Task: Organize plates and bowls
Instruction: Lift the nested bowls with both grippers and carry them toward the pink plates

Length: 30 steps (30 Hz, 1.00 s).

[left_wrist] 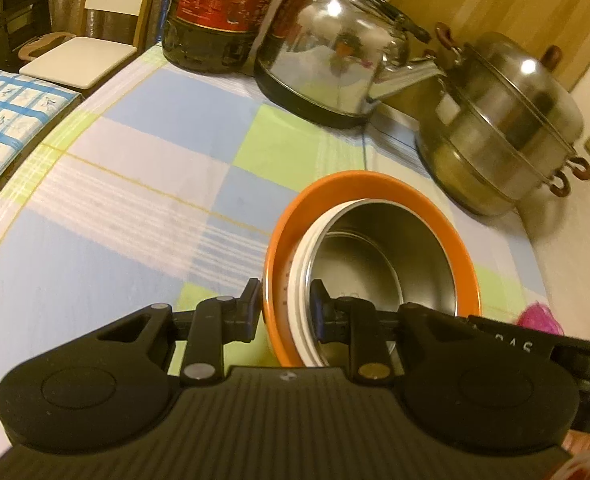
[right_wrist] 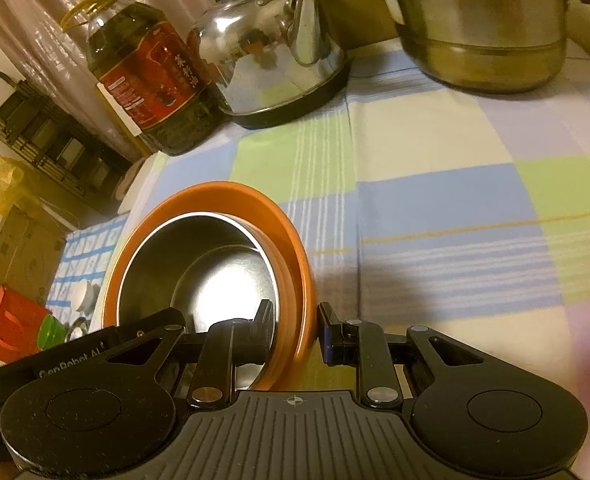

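An orange bowl (left_wrist: 451,232) holds a steel bowl (left_wrist: 379,248) with a white rim nested inside it, on the checked tablecloth. My left gripper (left_wrist: 283,304) is shut on the left rims of both bowls, one finger outside the orange wall and one inside the steel bowl. In the right wrist view the orange bowl (right_wrist: 287,236) and the steel bowl (right_wrist: 199,272) show again. My right gripper (right_wrist: 295,328) is shut on their right rims, one finger inside, one outside. Both grippers face each other across the stack.
A steel kettle (left_wrist: 335,48), an oil bottle (left_wrist: 215,8) and a stacked steel steamer pot (left_wrist: 507,124) stand along the table's far side. A pink object (left_wrist: 539,316) lies at the right. A white chair (left_wrist: 79,56) stands past the table's left edge.
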Available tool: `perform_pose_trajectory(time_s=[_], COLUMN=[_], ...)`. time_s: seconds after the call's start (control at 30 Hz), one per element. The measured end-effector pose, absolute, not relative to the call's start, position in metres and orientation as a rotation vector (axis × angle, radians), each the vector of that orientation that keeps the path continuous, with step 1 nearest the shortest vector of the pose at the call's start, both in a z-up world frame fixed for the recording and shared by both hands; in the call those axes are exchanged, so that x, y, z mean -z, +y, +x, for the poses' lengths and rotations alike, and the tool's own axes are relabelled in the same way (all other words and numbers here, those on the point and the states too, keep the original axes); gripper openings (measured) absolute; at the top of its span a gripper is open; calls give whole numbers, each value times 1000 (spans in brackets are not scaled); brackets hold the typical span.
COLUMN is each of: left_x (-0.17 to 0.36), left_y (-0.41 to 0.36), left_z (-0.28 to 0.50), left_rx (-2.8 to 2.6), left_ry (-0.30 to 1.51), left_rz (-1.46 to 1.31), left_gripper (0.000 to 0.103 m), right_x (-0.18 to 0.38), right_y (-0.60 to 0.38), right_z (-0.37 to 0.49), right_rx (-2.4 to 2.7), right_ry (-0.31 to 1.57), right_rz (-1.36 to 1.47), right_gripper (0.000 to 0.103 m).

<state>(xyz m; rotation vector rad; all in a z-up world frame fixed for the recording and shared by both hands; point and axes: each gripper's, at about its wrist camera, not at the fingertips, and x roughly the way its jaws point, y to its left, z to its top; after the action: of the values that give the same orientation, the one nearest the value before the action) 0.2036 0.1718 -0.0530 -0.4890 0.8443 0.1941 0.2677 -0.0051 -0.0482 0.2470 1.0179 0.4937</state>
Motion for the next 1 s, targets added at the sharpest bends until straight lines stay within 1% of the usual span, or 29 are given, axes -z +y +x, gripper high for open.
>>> perform_pose_trajectory(time_s=[0.57,1.0], left_x=[49,63], left_y=[95,18], left_z=[167,135], left_rx=[-63,51], left_ry=[866,939], left_rz=[-397,-347], left_gripper=[22,22], right_x=[42,59], right_y=[-80,-163], right_z=[197,131], right_rx=[-389,-252], right_ry=[986,1048], right_rz=[285,376], right_gripper=[23,23])
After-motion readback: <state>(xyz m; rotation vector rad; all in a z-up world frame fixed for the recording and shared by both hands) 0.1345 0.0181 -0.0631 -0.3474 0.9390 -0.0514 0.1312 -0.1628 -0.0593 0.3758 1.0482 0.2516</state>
